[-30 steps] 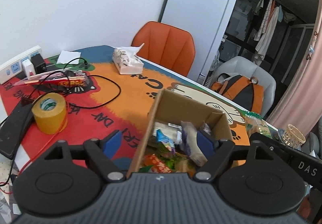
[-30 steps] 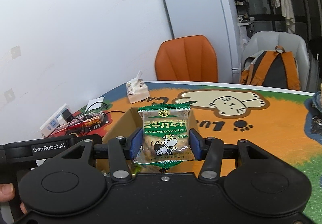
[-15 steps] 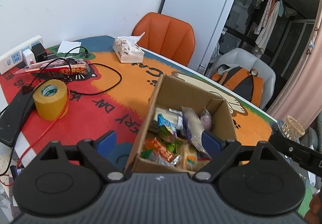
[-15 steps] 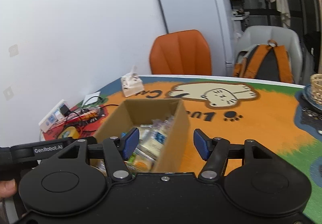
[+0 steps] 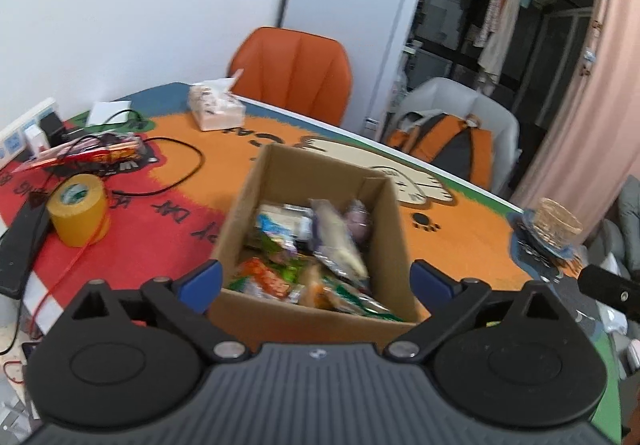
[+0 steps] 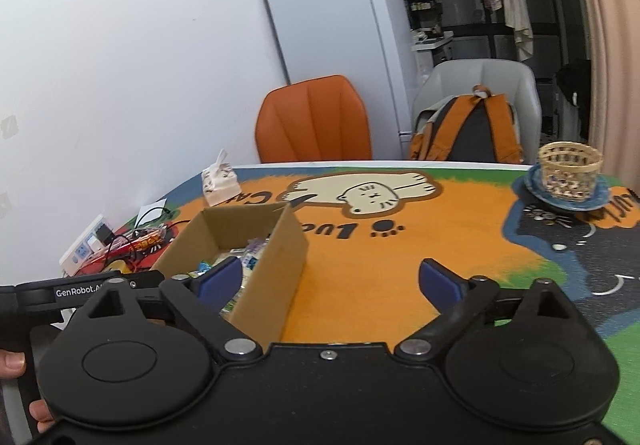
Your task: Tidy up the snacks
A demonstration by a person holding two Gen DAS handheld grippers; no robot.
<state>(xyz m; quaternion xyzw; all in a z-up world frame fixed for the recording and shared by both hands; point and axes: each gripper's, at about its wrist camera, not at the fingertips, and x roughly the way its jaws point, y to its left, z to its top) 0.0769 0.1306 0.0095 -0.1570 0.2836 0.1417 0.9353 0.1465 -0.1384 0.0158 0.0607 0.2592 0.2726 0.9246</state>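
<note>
An open cardboard box (image 5: 312, 319) stands on the colourful cat-print mat and holds several snack packets (image 5: 300, 249). My left gripper (image 5: 316, 279) is just in front of the box. Its jaws are opening wide, and the box's near end shows between the blue pads (image 5: 200, 279), which hold nothing. My right gripper (image 6: 330, 281) is to the right of the same box (image 6: 276, 265). Its jaws are opening too, with only the box's right wall and bare mat between them. Some packets (image 6: 244, 257) show over the rim.
Left of the box are a yellow tape roll (image 5: 80, 215), a red packet among black cables (image 5: 92, 151) and a power strip (image 5: 24, 133). A tissue pack (image 5: 216, 111) lies at the back. A wicker basket (image 6: 570, 171) on a blue plate stands at the right. Behind the table are two chairs.
My right gripper has let go of the green cow-print packet, spread wide and swung right of the box. The left jaws widened and drew back from the box.
</note>
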